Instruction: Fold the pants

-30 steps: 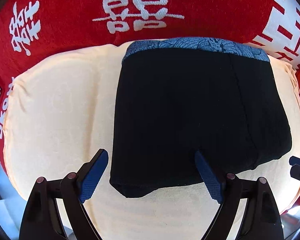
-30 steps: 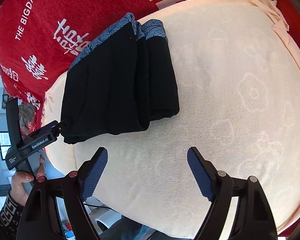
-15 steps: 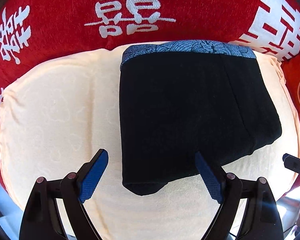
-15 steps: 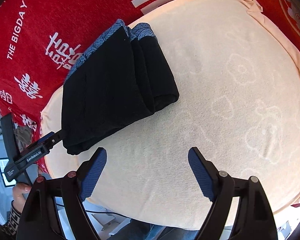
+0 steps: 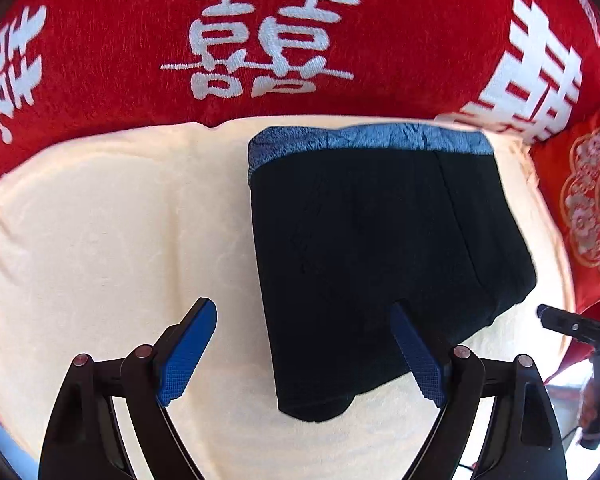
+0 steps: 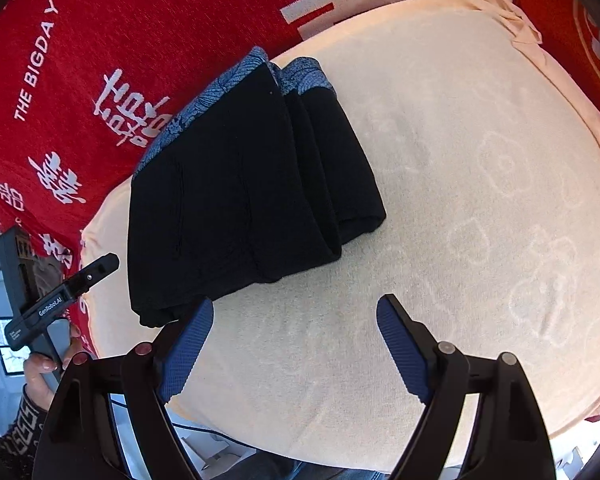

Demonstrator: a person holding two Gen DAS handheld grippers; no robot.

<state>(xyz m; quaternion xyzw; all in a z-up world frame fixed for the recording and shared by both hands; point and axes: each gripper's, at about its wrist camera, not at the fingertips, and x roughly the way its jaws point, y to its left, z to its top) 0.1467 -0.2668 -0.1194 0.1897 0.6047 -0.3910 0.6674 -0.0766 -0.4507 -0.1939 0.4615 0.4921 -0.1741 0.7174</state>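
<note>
Pants [image 5: 380, 264], black with a blue patterned waistband [image 5: 368, 140], lie folded into a compact stack near the back edge of the cream cushion [image 5: 100, 232], waistband toward the red blanket [image 5: 260, 32] behind. A second ago my left gripper [image 5: 306, 354] hung close over the stack's near corner; now it has drawn back and the bundle sits farther out ahead, untouched. My right gripper [image 6: 294, 346] has likewise pulled away, its left finger just in front of the stack's near corner. Both sets of jaws stand wide apart and hold nothing. I judge the folding done, or nearly so: the layers rest on one another in the right wrist view, with one rounded fold edge facing the cushion's open middle. Around the stack, the cushion is bare terry with faint flower outlines. A red embroidered pillow [image 5: 592, 200] sits at the cushion's right edge. Nothing blocks either gripper; only the loose bottom corner [image 5: 320, 412] could slip open if nudged.
</note>
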